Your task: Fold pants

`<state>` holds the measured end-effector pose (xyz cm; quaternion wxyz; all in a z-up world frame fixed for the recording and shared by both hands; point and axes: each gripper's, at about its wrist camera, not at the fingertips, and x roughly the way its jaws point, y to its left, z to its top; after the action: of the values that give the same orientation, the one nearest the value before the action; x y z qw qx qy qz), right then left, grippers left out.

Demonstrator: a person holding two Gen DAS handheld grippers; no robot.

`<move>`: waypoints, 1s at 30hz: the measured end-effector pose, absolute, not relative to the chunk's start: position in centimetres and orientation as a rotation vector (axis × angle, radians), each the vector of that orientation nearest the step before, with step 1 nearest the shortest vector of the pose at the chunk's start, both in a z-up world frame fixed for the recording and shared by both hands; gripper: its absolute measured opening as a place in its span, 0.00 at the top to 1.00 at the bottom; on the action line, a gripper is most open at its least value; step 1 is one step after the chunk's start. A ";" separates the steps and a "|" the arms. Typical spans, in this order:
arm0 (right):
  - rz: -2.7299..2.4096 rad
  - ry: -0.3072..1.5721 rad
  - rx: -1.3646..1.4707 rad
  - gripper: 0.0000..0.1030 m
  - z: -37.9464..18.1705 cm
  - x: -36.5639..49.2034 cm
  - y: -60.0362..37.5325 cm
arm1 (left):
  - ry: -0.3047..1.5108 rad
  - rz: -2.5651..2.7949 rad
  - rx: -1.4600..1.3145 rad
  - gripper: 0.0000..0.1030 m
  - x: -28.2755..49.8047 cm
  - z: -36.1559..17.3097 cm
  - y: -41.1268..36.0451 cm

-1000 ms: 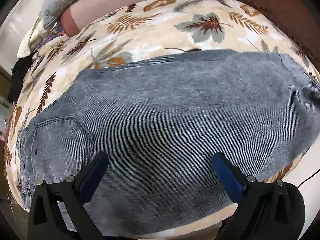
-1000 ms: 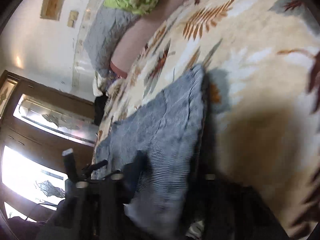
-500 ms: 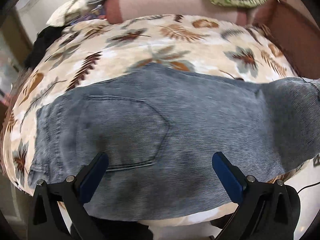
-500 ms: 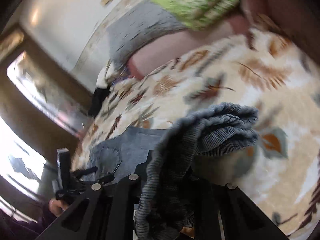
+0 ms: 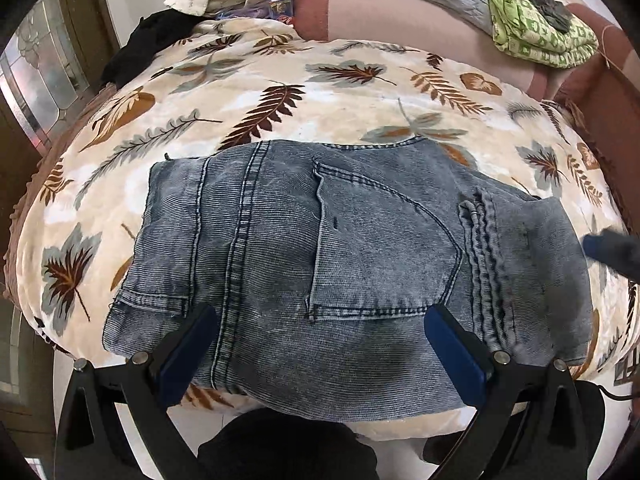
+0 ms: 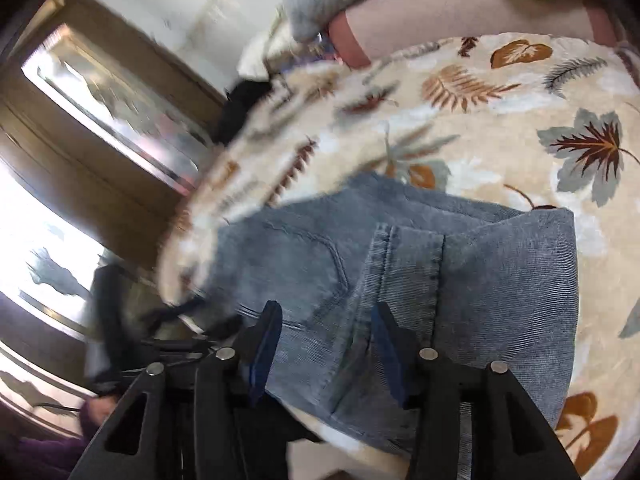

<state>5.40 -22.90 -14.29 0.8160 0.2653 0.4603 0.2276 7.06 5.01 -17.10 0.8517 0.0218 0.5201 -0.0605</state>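
Ahead of our left claw (image 5: 320, 344) the folded pants (image 5: 340, 248) cover the near bed (image 5: 320, 100); beyond them the leaf-print blanket lies bare, open for passing. Farther ahead, pillows (image 5: 380, 4) and a green cloth (image 5: 536, 28) block the way. Our right claw (image 6: 326, 352) intrudes at the right; its jaws have just been opening, nothing between them.

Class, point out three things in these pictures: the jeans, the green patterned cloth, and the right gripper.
jeans (image 5: 360, 260): left wrist view, on the back pocket.
green cloth (image 5: 536, 28): left wrist view, on its folded top.
right gripper (image 6: 326, 344): right wrist view, midway between its blue-padded fingertips.
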 end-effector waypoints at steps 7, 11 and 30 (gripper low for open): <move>0.334 1.043 0.553 0.44 -16.0 3.2 -27.6 | 1.104 -0.238 0.109 0.00 6.2 -17.7 -0.3; 0.311 1.155 0.546 0.45 -19.9 2.5 -27.7 | 1.082 -0.301 0.215 0.00 5.4 -18.6 -4.8; 0.302 1.130 0.196 0.45 -18.3 4.2 -18.7 | 1.018 0.005 0.164 0.00 7.0 -15.1 7.4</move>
<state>4.21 -18.72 -18.32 0.8294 0.0924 0.5323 0.1423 7.00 7.44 -15.14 0.8701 0.0785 0.4866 0.0025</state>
